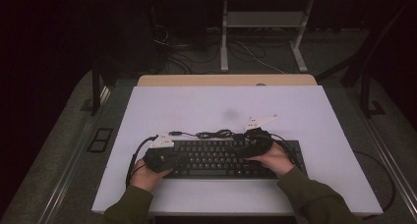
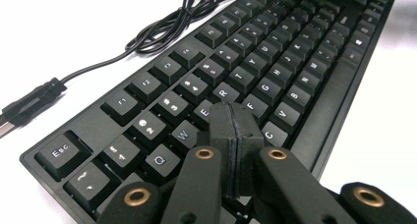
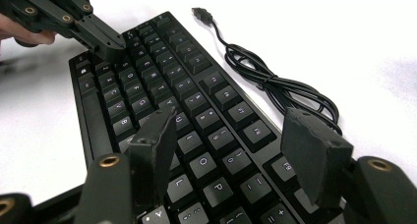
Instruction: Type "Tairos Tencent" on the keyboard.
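A black keyboard (image 1: 221,160) lies across the near half of the white table (image 1: 221,106). Its cable (image 1: 212,133) is coiled behind it and ends in a USB plug (image 2: 29,106). My left gripper (image 1: 178,158) is over the keyboard's left end, shut with nothing between its jaws. In the left gripper view the closed tips (image 2: 231,117) sit just over the keys (image 2: 223,94) near D and F; whether they touch I cannot tell. My right gripper (image 1: 242,148) hovers above the right end, open (image 3: 231,135), with keys below the gap. The right gripper view has the left gripper (image 3: 105,42) at the far end.
The coiled cable (image 3: 275,86) lies on the table just behind the keyboard, with its plug (image 3: 201,13) toward the left end. Bare white table extends behind and to both sides. A wooden strip (image 1: 226,80) borders the far edge, with table legs and floor cables beyond.
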Tool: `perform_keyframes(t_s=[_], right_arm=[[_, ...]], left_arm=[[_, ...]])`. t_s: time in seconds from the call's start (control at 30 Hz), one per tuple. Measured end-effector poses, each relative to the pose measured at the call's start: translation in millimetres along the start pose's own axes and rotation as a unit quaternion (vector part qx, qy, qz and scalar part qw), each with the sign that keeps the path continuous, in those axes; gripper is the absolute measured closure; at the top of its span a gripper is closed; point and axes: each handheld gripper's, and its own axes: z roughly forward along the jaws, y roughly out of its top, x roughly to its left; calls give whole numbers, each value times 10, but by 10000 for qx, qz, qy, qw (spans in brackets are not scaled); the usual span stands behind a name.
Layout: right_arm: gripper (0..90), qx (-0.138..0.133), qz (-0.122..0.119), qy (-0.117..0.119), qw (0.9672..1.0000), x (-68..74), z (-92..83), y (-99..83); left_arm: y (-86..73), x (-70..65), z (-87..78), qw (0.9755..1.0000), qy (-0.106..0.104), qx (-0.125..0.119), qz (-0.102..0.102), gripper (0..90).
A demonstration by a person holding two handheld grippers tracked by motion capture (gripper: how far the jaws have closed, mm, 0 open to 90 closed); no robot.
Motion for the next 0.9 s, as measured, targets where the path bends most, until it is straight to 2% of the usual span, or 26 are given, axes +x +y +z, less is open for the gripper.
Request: perform_keyframes(t_s=[0.5, 0.6, 0.9], right_arm=[[366, -47, 59, -11, 10000, -37, -33, -10], [329, -73, 53, -102, 9999, -40, -42, -11], [263, -165, 124, -172, 9996, -55, -145, -52]], left_arm=[[38, -75, 9, 9997, -216, -59, 33, 890], [45, -96, 24, 9996, -272, -49, 63, 889], [74, -171, 62, 9990, -441, -67, 95, 889]])
